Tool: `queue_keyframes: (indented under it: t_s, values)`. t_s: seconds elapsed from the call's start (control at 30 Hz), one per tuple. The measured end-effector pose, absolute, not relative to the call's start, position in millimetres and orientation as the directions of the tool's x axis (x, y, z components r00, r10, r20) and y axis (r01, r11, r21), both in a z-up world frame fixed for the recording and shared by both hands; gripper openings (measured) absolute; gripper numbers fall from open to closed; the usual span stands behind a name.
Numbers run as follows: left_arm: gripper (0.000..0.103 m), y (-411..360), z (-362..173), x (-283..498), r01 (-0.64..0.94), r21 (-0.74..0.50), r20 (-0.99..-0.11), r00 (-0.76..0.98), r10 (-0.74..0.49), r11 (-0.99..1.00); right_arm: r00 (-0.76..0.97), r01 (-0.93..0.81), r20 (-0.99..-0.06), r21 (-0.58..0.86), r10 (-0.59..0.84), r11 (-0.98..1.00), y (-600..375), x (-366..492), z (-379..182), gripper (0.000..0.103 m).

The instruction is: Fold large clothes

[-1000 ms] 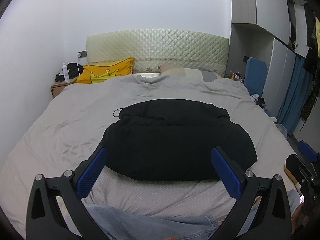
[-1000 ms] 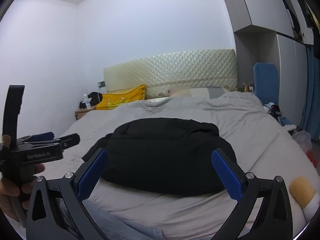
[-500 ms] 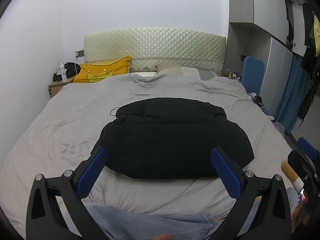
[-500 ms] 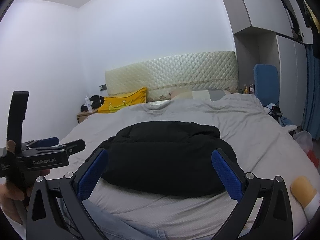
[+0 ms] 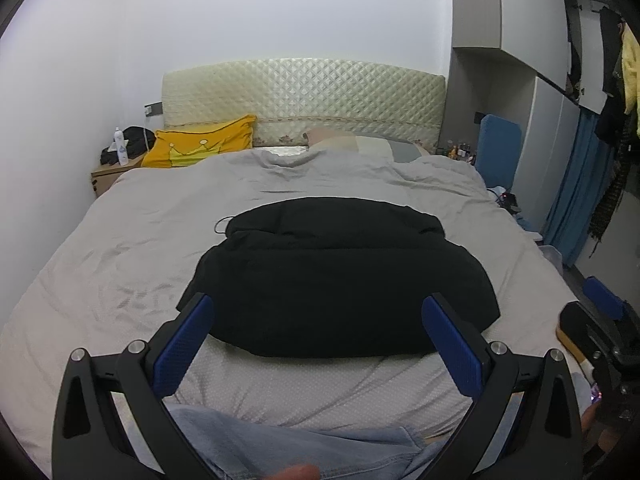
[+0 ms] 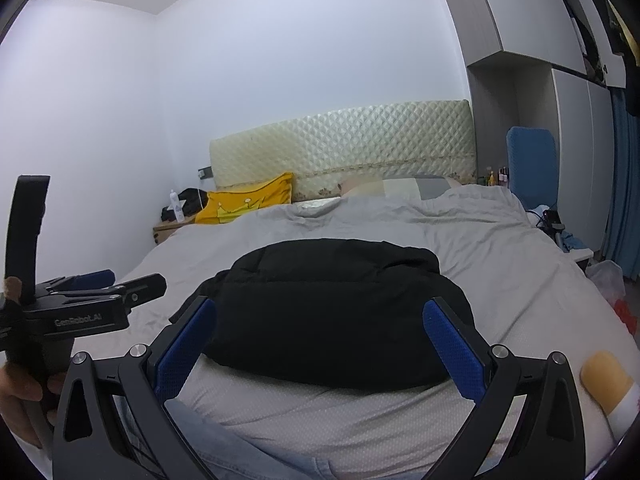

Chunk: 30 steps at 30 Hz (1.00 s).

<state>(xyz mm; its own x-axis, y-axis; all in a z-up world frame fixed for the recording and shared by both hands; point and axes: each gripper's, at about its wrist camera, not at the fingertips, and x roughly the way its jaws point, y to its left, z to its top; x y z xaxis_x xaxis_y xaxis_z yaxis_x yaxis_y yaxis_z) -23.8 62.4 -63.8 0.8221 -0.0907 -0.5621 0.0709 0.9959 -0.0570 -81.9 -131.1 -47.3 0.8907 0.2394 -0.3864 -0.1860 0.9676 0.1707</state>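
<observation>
A black padded jacket (image 5: 336, 280) lies folded into a compact bundle in the middle of the grey bed (image 5: 120, 248). My left gripper (image 5: 318, 338) hovers open in front of its near edge, nothing between the blue pads. From the right wrist view the same jacket (image 6: 332, 312) sits ahead of my right gripper (image 6: 320, 338), which is also open and empty. The left gripper (image 6: 84, 312) shows at that view's left edge, held by a hand. Both grippers are apart from the jacket.
Pale blue denim (image 5: 280, 448) lies at the bed's near edge under the grippers. A yellow pillow (image 5: 200, 148) and quilted headboard (image 5: 304, 108) are at the far end. A bedside table (image 5: 108, 172) stands far left, wardrobes and a blue curtain (image 5: 576, 200) on the right.
Both grippers have drawn slightly back and up from the jacket, still open. The jacket has not moved.
</observation>
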Motion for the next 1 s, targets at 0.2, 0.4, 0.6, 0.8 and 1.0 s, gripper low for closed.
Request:
queue_keyframes:
  t_s: [0.2,0.4,0.6,0.8,1.0]
  values:
    - [0.103,61.2,-63.9,-25.2,0.073,-0.055,-0.566,0.819,-0.091,0.996,0.885,-0.193,-0.395,0.17,0.246,0.966,-129.5,-79.7,-48.1,0.103]
    - [0.103,62.2,-62.1,-27.0,0.063,-0.058,-0.564,0.821,-0.085,0.996,0.886,-0.188,-0.397,0.168,0.241,0.968,-128.8,-80.8,-49.7,0.103]
    - [0.103,62.9,-61.2,-25.9,0.058,-0.062,-0.566,0.82,-0.083,0.996,0.888,-0.184,-0.395,0.165,0.236,0.969,-128.1,-81.5,-50.1,0.103]
    - [0.103,63.8,-60.9,-25.6,0.057,-0.063,-0.564,0.821,-0.083,0.996,0.89,-0.18,-0.392,0.166,0.232,0.97,-127.5,-83.5,-50.7,0.103]
    - [0.103,63.9,-61.0,-26.1,0.056,-0.063,-0.564,0.821,-0.082,0.996,0.889,-0.181,-0.396,0.16,0.231,0.97,-127.5,-84.5,-51.3,0.103]
